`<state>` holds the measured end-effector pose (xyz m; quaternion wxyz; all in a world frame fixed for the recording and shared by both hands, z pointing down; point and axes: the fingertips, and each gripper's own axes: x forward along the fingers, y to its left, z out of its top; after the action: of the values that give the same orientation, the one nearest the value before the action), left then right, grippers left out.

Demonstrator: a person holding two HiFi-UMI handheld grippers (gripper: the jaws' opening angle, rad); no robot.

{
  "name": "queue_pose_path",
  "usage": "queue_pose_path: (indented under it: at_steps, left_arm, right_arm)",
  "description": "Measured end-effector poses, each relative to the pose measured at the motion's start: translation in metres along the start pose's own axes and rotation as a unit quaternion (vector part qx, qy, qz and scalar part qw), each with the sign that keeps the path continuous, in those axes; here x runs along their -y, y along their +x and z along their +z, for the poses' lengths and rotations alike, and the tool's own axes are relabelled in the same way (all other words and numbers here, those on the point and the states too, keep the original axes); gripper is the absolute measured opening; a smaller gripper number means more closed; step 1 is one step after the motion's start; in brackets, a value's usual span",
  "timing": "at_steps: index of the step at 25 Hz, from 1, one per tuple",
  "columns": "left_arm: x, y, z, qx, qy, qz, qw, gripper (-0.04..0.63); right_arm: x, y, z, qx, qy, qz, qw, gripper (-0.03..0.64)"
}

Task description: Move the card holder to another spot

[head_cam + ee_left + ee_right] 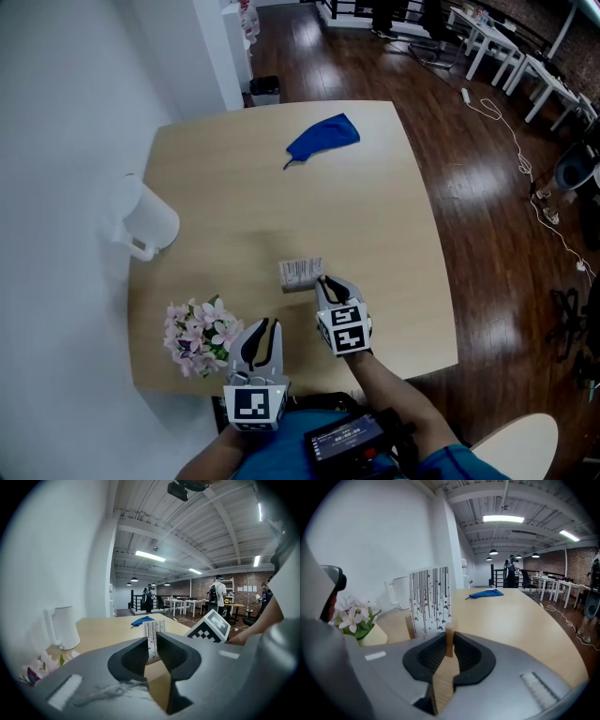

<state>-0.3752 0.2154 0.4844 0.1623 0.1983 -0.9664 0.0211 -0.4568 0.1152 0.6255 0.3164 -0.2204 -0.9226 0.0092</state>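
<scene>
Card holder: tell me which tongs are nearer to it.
Right. The right tongs grip the card holder by its wooden end; the left tongs sit short of it, beside the flowers.

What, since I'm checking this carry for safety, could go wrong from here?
1. The right gripper pinches only one wooden end of the card holder, so it may twist or slip, and the upright cards could tip out.
2. The flowers and the left gripper are close by; a move toward them might knock them.
</scene>
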Motion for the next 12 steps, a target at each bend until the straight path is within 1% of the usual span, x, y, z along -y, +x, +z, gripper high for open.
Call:
queue_pose_path:
  at_steps: [7,12]
  left_arm:
    - [0.01,-0.005,0.009,0.02,-0.003,-0.024,0.9995,0.069]
    - [0.02,-0.01,0.012,0.035,-0.005,-0.045,0.9984,0.069]
  right_arm:
    - [0.01,-0.041,0.03,0.038,0.015,-0.034,0.999,0.041]
    - [0.021,-0.074,0.035,0.059,0.026,-0.072,0.995,0.041]
